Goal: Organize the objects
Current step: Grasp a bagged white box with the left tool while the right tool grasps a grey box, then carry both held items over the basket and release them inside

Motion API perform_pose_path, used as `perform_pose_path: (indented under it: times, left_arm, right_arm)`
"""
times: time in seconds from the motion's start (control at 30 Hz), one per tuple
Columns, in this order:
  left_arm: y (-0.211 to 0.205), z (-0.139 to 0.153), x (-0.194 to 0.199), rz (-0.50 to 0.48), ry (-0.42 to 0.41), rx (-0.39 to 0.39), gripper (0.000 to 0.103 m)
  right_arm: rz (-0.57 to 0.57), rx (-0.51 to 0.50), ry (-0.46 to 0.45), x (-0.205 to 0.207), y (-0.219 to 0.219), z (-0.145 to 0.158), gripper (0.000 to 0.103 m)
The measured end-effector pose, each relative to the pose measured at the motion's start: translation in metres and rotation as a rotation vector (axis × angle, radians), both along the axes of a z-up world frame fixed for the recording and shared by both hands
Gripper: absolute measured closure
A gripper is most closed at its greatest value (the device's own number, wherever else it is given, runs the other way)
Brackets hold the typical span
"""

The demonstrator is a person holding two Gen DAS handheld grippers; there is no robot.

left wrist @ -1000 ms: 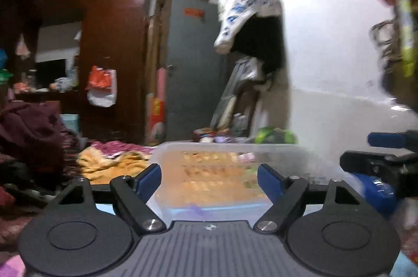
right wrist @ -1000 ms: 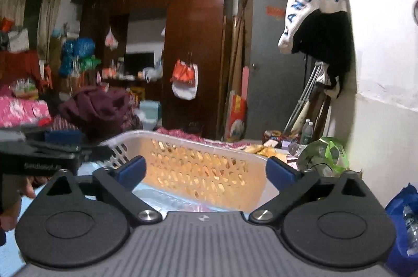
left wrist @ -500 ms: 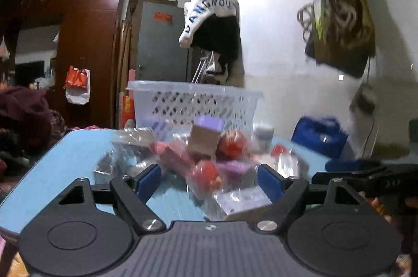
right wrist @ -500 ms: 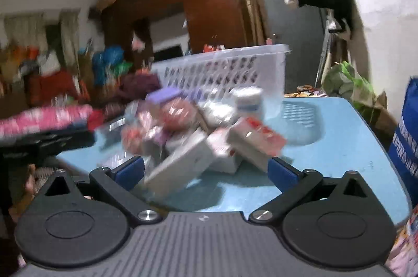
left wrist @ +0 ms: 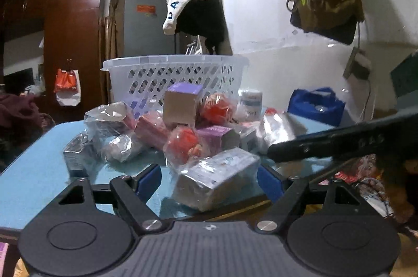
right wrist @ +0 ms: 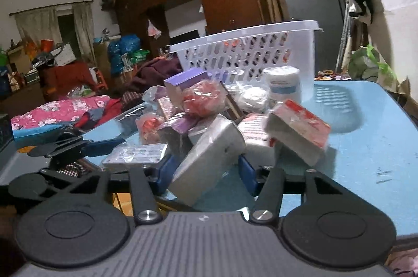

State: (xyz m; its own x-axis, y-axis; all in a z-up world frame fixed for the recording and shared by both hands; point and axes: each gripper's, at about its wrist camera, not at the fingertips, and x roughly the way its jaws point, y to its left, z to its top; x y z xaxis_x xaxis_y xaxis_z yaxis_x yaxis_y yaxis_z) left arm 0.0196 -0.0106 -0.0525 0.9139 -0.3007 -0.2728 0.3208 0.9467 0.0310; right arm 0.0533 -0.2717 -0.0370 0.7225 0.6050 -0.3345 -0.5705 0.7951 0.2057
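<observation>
right hand-held gripper (right wrist: 205, 173): jaws just closing around grey plastic-wrapped box (right wrist: 209, 156) at pile's near edge on blue bench (right wrist: 365, 151), contact unclear | left hand-held gripper (left wrist: 209, 181): spread, empty | box: light, stiff, slippery; grip flat sides

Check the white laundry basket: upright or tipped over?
Upright. The white laundry basket stands on the blue table behind the pile, rim level, opening upward.

Both wrist views low, close at table (left wrist: 31, 172) edge, sharing pile (left wrist: 183, 130), basket (right wrist: 248, 49).
</observation>
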Motion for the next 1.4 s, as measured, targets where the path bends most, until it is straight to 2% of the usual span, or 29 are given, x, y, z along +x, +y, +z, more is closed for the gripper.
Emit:
perform_pose_path:
  times: [0.07, 0.1, 0.13, 0.23, 0.33, 0.47, 0.7, 0.83, 0.93, 1.07, 1.17, 1.23, 1.33, 1.4]
  left_arm:
    - [-0.002, -0.001, 0.000, -0.001, -0.006, 0.005, 0.021]
    - [-0.002, -0.001, 0.000, 0.000, -0.008, 0.006, 0.033]
    - [0.000, -0.001, 0.000, -0.008, -0.006, 0.000, 0.037]
    - [0.005, -0.002, -0.003, -0.012, -0.012, -0.023, 0.043]
    - [0.008, -0.002, -0.008, -0.011, -0.032, -0.019, 0.044]
    - [0.016, 0.003, -0.015, -0.021, -0.080, -0.029, 0.046]
    - [0.027, 0.015, -0.020, -0.005, -0.136, -0.067, 0.048]
    - [0.036, 0.020, -0.018, -0.002, -0.136, -0.113, 0.049]
    - [0.045, 0.036, -0.010, 0.004, -0.148, -0.168, 0.049]
    - [0.051, 0.081, 0.021, 0.038, -0.203, -0.191, 0.049]
    - [0.047, 0.125, 0.071, 0.065, -0.197, -0.192, 0.050]
    - [0.043, 0.147, 0.106, 0.078, -0.174, -0.197, 0.050]
    - [0.031, 0.165, 0.147, 0.112, -0.158, -0.160, 0.049]
    - [0.025, 0.165, 0.167, 0.120, -0.136, -0.137, 0.047]
  right_arm:
    - [-0.007, -0.006, -0.004, -0.002, -0.003, 0.000, 0.049]
    - [-0.007, -0.003, -0.001, -0.001, -0.004, 0.000, 0.049]
    - [-0.006, 0.000, 0.002, -0.001, -0.004, 0.000, 0.049]
    - [0.004, -0.003, 0.014, 0.002, 0.001, 0.000, 0.047]
    - [0.006, -0.029, 0.014, 0.004, 0.010, -0.002, 0.047]
    - [-0.002, -0.037, -0.009, -0.001, 0.009, -0.002, 0.057]
    - [-0.027, -0.014, -0.075, -0.013, -0.005, 0.017, 0.057]
    - [-0.028, -0.006, -0.088, -0.007, -0.005, 0.024, 0.057]
    - [-0.028, -0.004, -0.119, -0.003, -0.003, 0.038, 0.057]
    - [-0.016, 0.009, -0.200, 0.023, 0.002, 0.078, 0.057]
    - [-0.063, -0.047, -0.275, 0.063, 0.018, 0.112, 0.057]
    - [-0.077, -0.090, -0.279, 0.093, 0.030, 0.126, 0.057]
    - [-0.103, -0.181, -0.283, 0.132, 0.048, 0.134, 0.057]
    - [-0.100, -0.206, -0.275, 0.149, 0.055, 0.134, 0.056]
